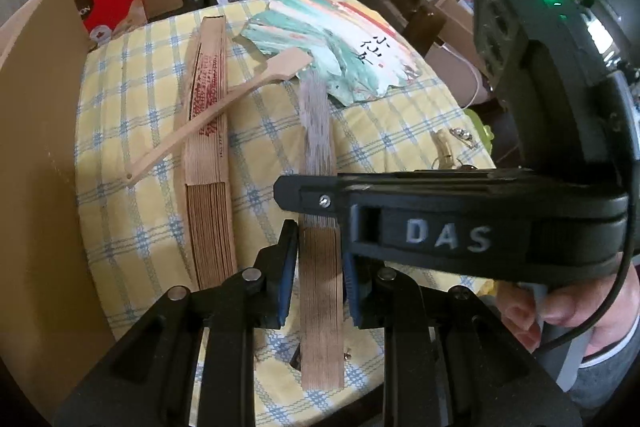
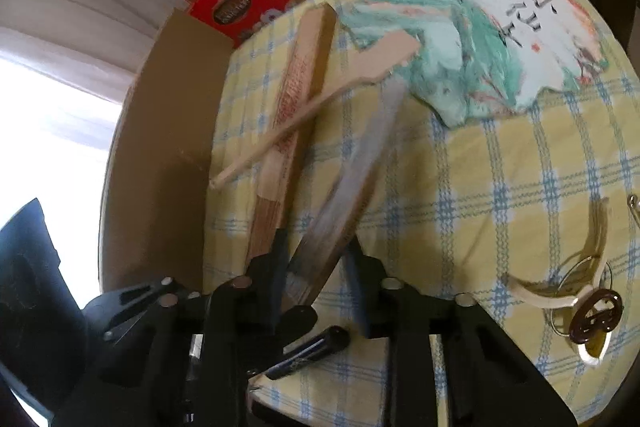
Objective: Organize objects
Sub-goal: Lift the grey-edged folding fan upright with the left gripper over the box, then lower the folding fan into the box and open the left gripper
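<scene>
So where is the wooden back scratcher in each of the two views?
Left wrist view: wooden back scratcher at upper left, lying slantwise across the closed brown fan.
Right wrist view: back scratcher at upper centre, crossing the same fan.
Shared landmark: painted open fan.

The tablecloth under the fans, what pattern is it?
The tablecloth is yellow with a blue and white plaid check, clearest in the right wrist view.

The right gripper (image 2: 318, 267) squeezes the near end of a closed grey fan (image 2: 352, 179). Beside it on the yellow checked cloth (image 2: 480, 187) lies a brown closed fan (image 2: 296, 99) with a wooden stick (image 2: 320, 103) across it. A painted open fan (image 2: 480, 39) lies at the far edge.
</scene>
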Demonstrator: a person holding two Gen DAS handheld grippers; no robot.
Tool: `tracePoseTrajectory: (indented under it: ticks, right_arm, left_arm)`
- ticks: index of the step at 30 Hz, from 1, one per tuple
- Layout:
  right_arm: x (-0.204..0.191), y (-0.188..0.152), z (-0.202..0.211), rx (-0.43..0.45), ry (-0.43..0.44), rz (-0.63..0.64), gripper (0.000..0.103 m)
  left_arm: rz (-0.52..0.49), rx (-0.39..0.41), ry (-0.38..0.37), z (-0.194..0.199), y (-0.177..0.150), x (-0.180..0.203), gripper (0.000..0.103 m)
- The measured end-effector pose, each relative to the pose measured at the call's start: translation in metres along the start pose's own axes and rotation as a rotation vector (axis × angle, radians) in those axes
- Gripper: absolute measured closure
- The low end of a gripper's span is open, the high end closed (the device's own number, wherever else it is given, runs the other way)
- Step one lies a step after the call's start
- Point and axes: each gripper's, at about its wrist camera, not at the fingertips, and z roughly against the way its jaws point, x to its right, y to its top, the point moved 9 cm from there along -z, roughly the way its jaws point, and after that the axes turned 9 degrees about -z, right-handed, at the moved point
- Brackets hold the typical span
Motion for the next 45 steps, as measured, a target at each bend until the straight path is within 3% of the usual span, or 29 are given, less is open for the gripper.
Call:
tracePoseTrajectory:
  ticks: [5,21,29,33,40,45]
  right_arm:
    - [-0.022,0.004,0.017,0.039,0.031,0.038,0.091]
    - [-0.152,0.008,0.035,0.013,0.133,0.191,0.091]
    - [-0.244,-0.001,-0.005,-0.032,0.136,0.317,0.091]
    - [-0.279,-0.015,-0.042,-0.086,0.133,0.356,0.088]
    - [-0.315,-0.023,-0.089,-0.140,0.149,0.366,0.089]
    - [-0.324,-0.029,-0.126,-0.190,0.140,0.358,0.089]
  left_arm:
    - [0.024,0.035,-0.023,0.013,0.001,-0.002,0.083]
    - [0.070,0.193,0.028,0.122,0.014,-0.055,0.083]
    - [0.167,0.249,0.093,0.171,-0.003,-0.126,0.083]
    - [0.236,0.263,0.048,0.180,-0.016,-0.159,0.078]
    - [0.328,0.273,0.044,0.191,-0.042,-0.215,0.079]
    - [0.363,0.236,0.079,0.189,-0.059,-0.251,0.080]
